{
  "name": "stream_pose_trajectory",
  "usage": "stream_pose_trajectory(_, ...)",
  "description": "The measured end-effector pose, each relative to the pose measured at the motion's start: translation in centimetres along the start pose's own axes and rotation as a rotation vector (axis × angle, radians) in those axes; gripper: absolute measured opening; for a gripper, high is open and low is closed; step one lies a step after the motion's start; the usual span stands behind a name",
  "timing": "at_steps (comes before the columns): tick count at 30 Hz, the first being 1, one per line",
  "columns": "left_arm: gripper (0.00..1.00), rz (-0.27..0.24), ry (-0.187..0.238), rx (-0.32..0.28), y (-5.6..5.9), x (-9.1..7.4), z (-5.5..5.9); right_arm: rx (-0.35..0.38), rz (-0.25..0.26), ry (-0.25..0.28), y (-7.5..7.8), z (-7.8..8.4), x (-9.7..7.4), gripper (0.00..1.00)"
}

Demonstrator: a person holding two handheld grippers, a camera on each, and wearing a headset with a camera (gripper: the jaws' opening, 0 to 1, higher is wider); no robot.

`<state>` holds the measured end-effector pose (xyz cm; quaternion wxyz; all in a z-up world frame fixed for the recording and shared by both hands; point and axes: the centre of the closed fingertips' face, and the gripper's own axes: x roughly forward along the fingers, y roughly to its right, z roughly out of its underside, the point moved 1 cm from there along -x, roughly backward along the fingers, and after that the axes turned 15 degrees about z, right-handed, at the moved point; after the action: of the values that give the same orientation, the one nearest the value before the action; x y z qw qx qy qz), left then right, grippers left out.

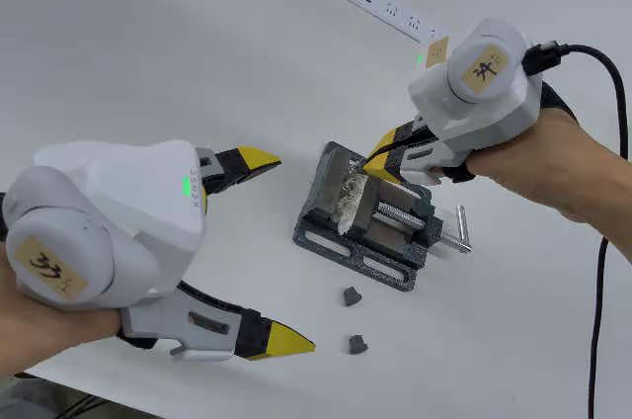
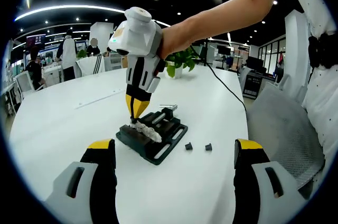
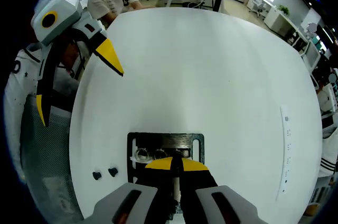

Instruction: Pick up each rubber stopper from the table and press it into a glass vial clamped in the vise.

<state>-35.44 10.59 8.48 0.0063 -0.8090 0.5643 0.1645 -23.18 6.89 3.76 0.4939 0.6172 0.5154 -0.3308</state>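
Left gripper (image 1: 273,249): nearest the headset, at 8 o'clock of the vise (image 1: 405,226); jaws spread wide, holding nothing and touching nothing.
Right gripper (image 1: 380,164): reaches in from 2 o'clock of the vise, yellow tips down at the glass vials (image 1: 350,198); jaws drawn almost together.
Right gripper's load: the tips themselves hide any stopper pinched between them, so I cannot tell.
Glass vials: clamped in a row at the vise's 10 o'clock end; in the right gripper view two open mouths show at 10 o'clock of the tips.
Rubber stoppers (image 1: 351,295): two lie loose on the table (image 1: 148,63) at 6 o'clock of the vise, apart from each other and not yet picked up.
Risk, skew: if the tips bear down off-centre on a mouth, a stopper would likely seat crooked or pop sideways out of the pinch.
Risk, glass: a hard or slanted push may crack a vial or tip it in the clamp.
Risk, strays: the left gripper's lower jaw hangs near the loose stoppers; a careless sweep could flick them away.
Risk, cable (image 1: 600,271): it trails from the right gripper at 4 o'clock and could tug the hand off line.
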Motion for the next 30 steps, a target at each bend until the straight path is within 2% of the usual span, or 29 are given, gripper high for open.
stream_pose_trajectory(18,0.92,-0.010,0.014,-0.001,-0.27,-0.01,-0.20,-0.011,-0.023,-0.026,0.12,-0.08,0.17,0.00)
stream_pose_trajectory(30,0.92,-0.012,0.026,0.001,-0.46,0.12,-0.57,-0.032,-0.018,-0.045,0.15,-0.12,0.25,0.00)
